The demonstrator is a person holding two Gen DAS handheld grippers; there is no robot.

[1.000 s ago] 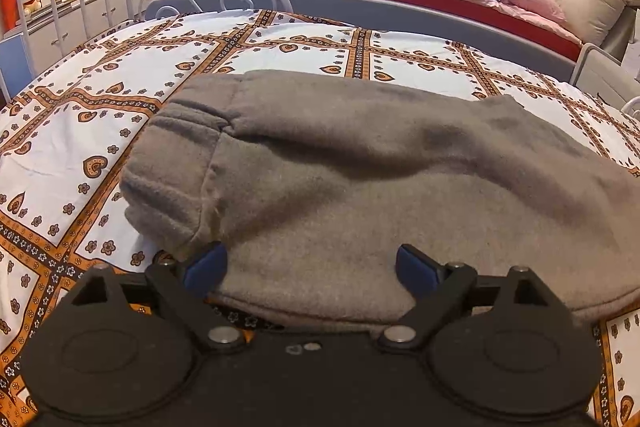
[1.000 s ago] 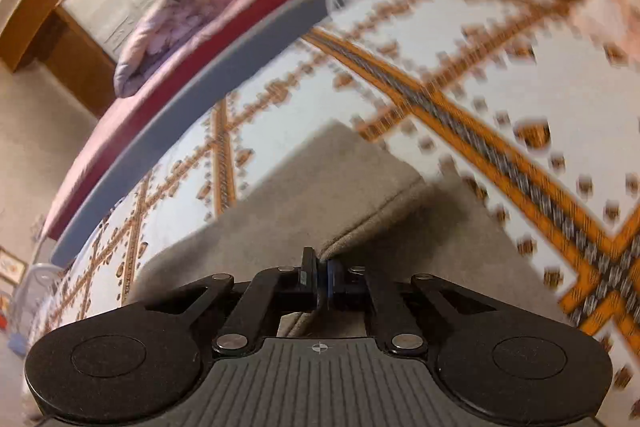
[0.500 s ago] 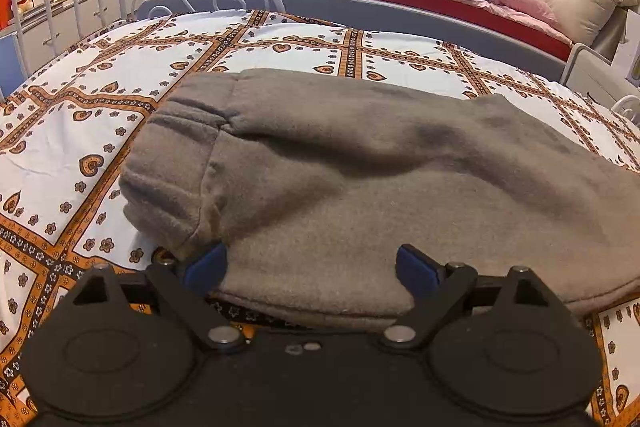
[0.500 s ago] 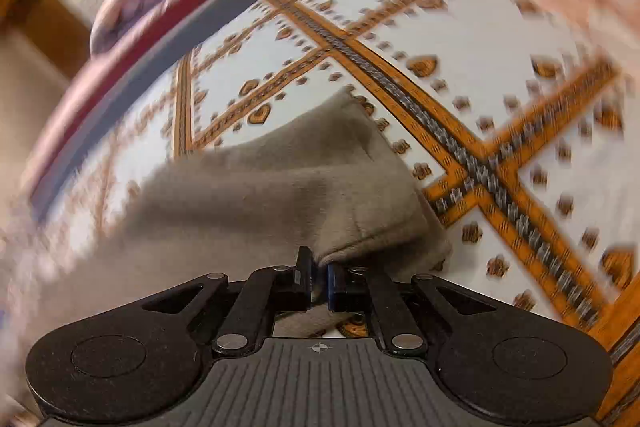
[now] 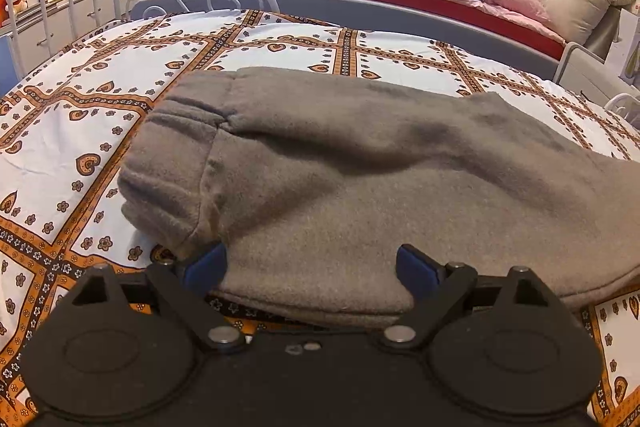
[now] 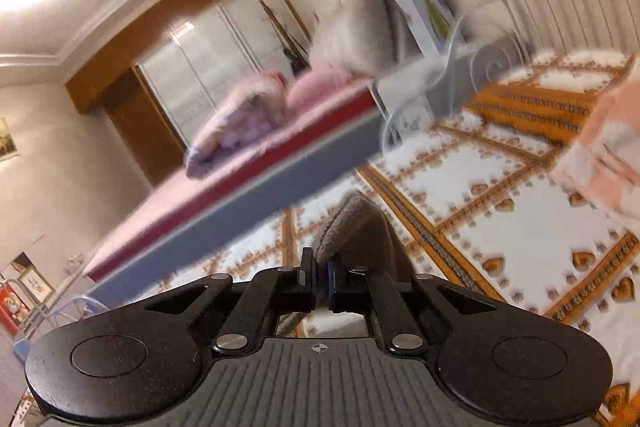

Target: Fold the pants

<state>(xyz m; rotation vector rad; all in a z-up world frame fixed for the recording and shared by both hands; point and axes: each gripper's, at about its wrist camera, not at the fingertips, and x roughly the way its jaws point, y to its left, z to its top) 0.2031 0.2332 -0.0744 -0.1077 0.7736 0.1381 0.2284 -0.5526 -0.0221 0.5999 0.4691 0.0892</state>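
Soft, floppy fleece pants (image 5: 360, 163): left claw (image 5: 310, 265) gapes at their near edge; right claw (image 6: 320, 277) pinches a hem, best grasped there.

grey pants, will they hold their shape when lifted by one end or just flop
Probably flop: the grey pants lie in soft folds on the patterned sheet. The end pinched in the right tongs already droops. The thick fleece likely won't slip.

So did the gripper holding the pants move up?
Yes. The right gripper, shut on the gray pants, has lifted and tilted: the pink bed and ceiling now fill its view instead of the patterned sheet.
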